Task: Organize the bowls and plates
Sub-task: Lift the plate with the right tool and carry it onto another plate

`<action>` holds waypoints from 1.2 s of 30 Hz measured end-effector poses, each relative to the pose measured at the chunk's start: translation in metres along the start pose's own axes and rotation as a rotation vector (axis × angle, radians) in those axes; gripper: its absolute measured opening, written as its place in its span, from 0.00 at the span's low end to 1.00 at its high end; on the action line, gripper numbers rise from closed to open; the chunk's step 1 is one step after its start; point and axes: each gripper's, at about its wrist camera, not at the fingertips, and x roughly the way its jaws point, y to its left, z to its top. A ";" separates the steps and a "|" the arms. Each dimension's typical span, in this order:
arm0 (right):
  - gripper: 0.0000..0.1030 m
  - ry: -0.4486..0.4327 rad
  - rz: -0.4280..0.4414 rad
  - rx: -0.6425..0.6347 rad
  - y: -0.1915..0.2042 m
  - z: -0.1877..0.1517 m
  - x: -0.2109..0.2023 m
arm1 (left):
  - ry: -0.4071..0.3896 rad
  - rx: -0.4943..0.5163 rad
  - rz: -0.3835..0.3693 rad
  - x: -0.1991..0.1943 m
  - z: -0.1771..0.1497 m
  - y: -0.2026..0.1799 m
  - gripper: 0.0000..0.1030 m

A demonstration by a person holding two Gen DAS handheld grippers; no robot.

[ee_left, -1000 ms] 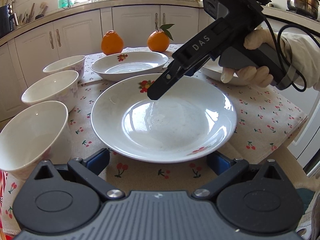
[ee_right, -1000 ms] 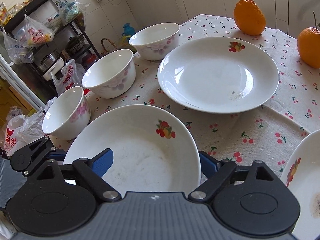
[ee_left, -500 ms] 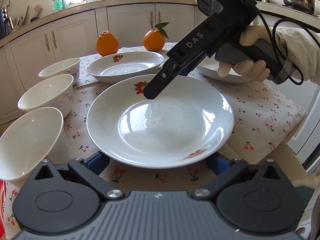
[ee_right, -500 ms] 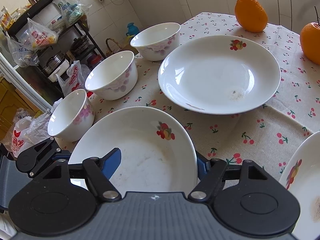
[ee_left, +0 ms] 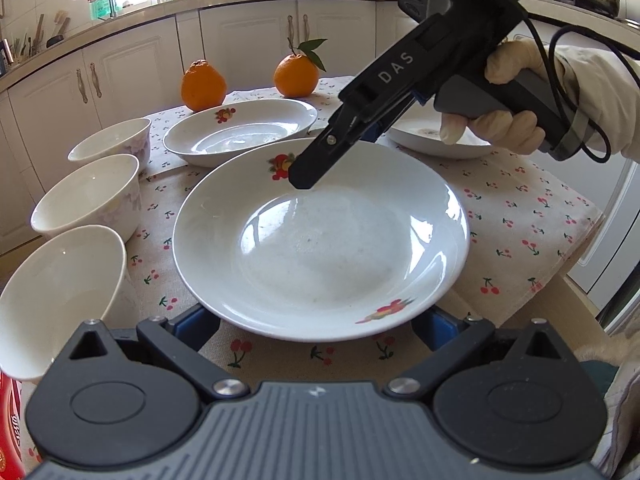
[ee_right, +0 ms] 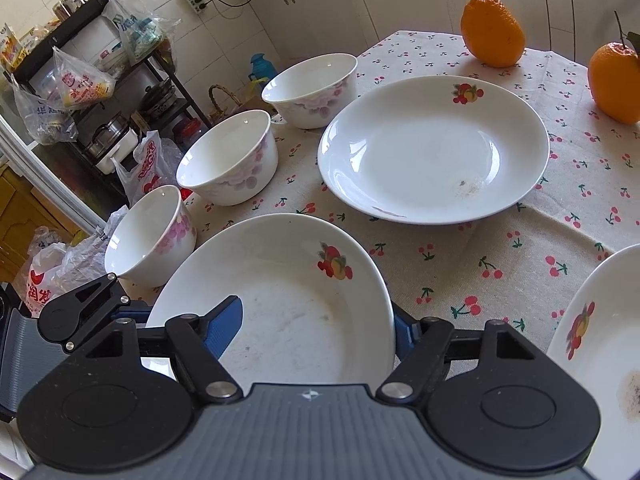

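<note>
A white plate with fruit prints (ee_left: 320, 248) lies on the cherry-print cloth right in front of my left gripper (ee_left: 316, 326). That gripper's blue fingers (ee_left: 196, 326) are spread wide, open, with the plate's near rim over the gap and hiding their tips. My right gripper (ee_left: 306, 174) reaches in from the right and is shut on the plate's far rim. In the right wrist view one blue pad (ee_right: 224, 326) lies inside the plate (ee_right: 288, 300) and the other sits outside its rim. Two more plates (ee_left: 240, 132) (ee_left: 432, 138) and three white bowls (ee_left: 52, 292) (ee_left: 88, 196) (ee_left: 112, 140) stand around.
Two oranges (ee_left: 202, 86) (ee_left: 296, 76) sit at the far end of the table. The table's edge (ee_left: 576, 280) drops off close on the right. A rack with bags (ee_right: 80, 92) stands beyond the bowls. A gloved hand (ee_left: 496, 128) holds the right gripper.
The right gripper's fingers have drawn together onto the near plate's far rim. The left gripper has stayed put with its fingers spread.
</note>
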 end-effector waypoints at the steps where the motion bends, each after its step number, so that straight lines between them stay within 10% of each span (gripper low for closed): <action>1: 0.77 -0.003 -0.002 0.000 0.000 0.000 -0.002 | 0.002 0.005 -0.002 0.000 0.002 -0.001 0.98; 36: 0.78 -0.193 -0.182 0.146 -0.069 -0.037 -0.114 | -0.021 0.194 -0.201 0.053 0.091 -0.054 0.98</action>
